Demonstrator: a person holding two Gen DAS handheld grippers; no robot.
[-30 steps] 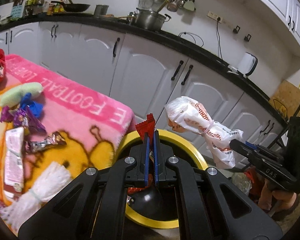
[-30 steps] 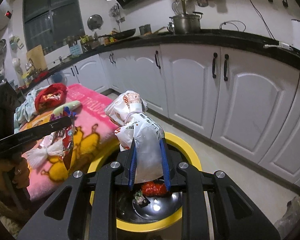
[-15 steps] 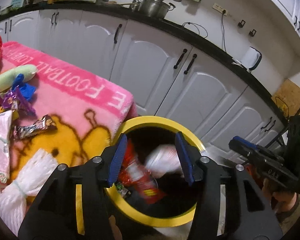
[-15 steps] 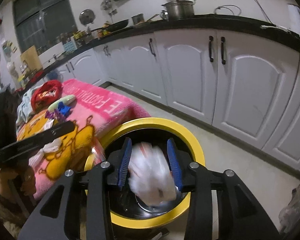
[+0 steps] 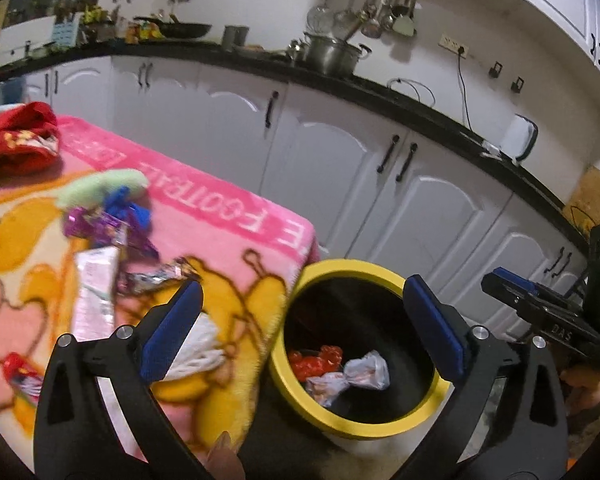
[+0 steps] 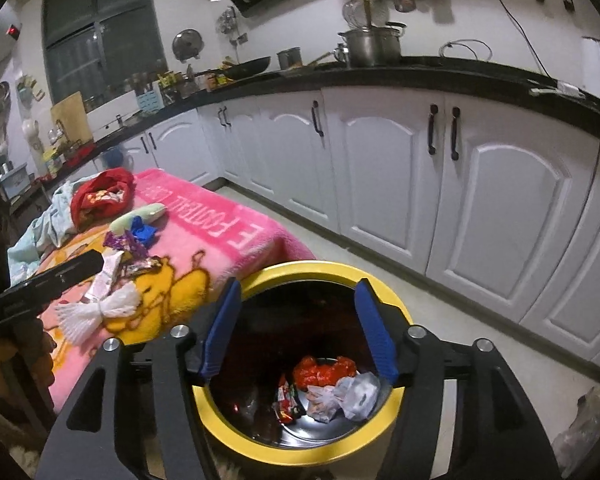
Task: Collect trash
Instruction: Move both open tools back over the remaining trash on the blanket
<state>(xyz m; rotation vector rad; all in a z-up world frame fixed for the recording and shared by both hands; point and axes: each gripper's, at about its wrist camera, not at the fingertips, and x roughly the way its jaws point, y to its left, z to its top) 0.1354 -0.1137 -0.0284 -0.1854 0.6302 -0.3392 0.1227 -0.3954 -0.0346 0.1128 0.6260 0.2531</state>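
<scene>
Both grippers, left gripper (image 5: 300, 320) and right gripper (image 6: 298, 326), gaped empty; some trash lay in the bin (image 6: 396, 304), while wrappers (image 6: 134, 266) remained on the blanket (image 6: 220, 224) near its corner.

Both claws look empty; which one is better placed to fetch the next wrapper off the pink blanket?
Left claw, probably: it is open, with the silver foil wrapper just beyond its left finger. The right claw hangs open over the yellow-rimmed bin.

Pink cartoon blanket (image 6: 204, 216) covering a low surface beside the kitchen floor (image 6: 380, 264)

On the blanket lie a red cloth bundle (image 6: 100, 196), a pale green item (image 6: 140, 214), a blue wrapper (image 6: 143, 233), purple wrappers (image 5: 96, 226), a pink packet (image 5: 94, 288), a shiny foil wrapper (image 5: 156, 276) and a white mesh bundle (image 6: 94, 314). The yellow-rimmed bin (image 6: 312, 270) stands at its edge.
</scene>
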